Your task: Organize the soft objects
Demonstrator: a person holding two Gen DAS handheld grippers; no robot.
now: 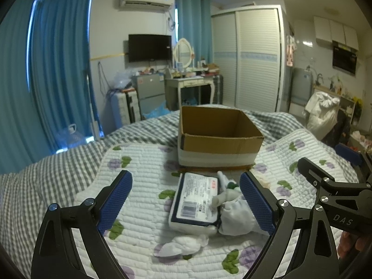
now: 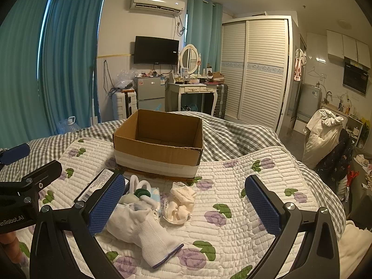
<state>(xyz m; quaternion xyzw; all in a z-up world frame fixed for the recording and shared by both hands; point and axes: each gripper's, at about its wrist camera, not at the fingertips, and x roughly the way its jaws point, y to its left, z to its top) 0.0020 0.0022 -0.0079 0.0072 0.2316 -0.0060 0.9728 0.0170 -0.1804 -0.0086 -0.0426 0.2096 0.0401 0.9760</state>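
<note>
An open, empty cardboard box (image 1: 218, 137) (image 2: 160, 139) stands on the quilted floral bed cover. In front of it lie soft items: a flat tissue pack with a barcode label (image 1: 197, 200) (image 2: 97, 183), a white glove (image 2: 141, 230) (image 1: 234, 218), a small white and green plush (image 2: 141, 193), a cream lace cloth bundle (image 2: 181, 204) and a crumpled white cloth (image 1: 181, 246). My left gripper (image 1: 186, 200) is open, with the tissue pack between its fingers. My right gripper (image 2: 186, 207) is open above the glove and lace bundle, empty.
The bed has a grey checked sheet (image 2: 232, 137). Beyond it stand a small fridge (image 2: 151, 93), a white suitcase (image 2: 123, 104), a dressing table with mirror (image 2: 193, 88) and a wardrobe (image 2: 255, 69). A chair draped with white cloth (image 2: 323, 134) is at the right.
</note>
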